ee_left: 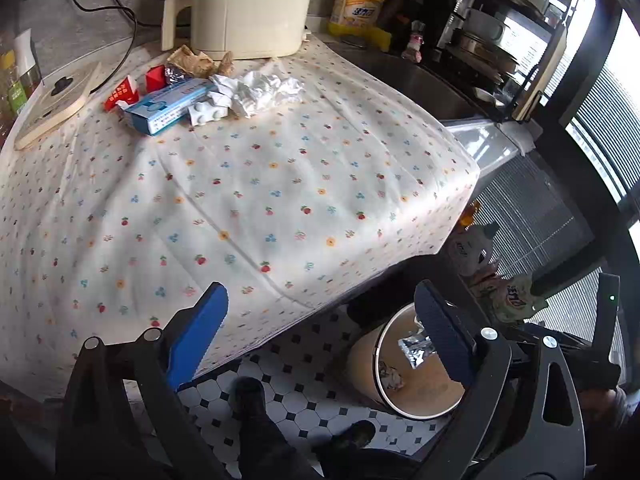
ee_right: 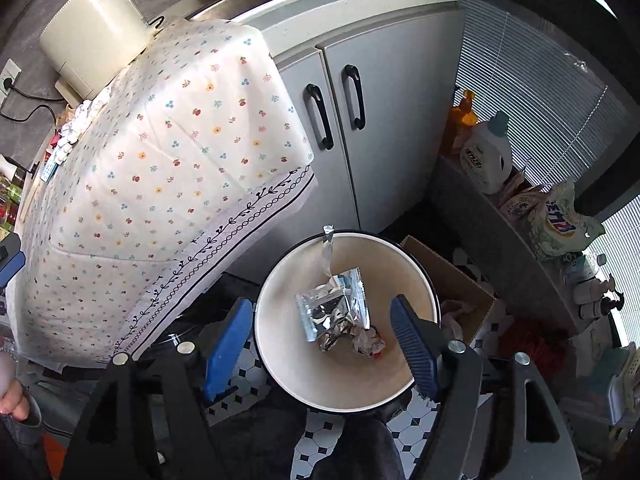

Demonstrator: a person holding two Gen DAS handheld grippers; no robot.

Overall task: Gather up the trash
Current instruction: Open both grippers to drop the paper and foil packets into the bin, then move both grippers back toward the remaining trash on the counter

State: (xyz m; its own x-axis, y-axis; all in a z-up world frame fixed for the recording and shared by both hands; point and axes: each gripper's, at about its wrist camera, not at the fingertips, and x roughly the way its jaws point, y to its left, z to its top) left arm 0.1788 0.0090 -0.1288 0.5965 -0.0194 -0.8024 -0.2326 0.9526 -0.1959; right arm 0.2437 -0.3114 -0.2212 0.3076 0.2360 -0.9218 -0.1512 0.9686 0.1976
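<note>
A round beige trash bin [ee_right: 280, 344] stands on the tiled floor beside the covered table; it also shows in the left wrist view [ee_left: 368, 364]. A silver foil wrapper [ee_right: 332, 304] and a crumpled scrap [ee_right: 370, 342] lie inside it. My right gripper [ee_right: 320, 344] hangs open and empty right above the bin. My left gripper [ee_left: 320, 328] is open and empty over the table's near corner. At the table's far side lie crumpled white tissue [ee_left: 260, 92], a blue box [ee_left: 168, 106], a white blister pack [ee_left: 208, 113], red wrappers [ee_left: 120, 94] and brown paper [ee_left: 192, 60].
A floral cloth [ee_left: 240, 200] covers the table. A cream appliance [ee_left: 248, 8], a round board [ee_left: 56, 104] and a yellow detergent bottle [ee_left: 358, 4] stand at the back. A sink, dish rack, white cabinet [ee_right: 360, 120], cardboard box [ee_right: 452, 276] and shelf of bottles [ee_right: 488, 160] surround the bin.
</note>
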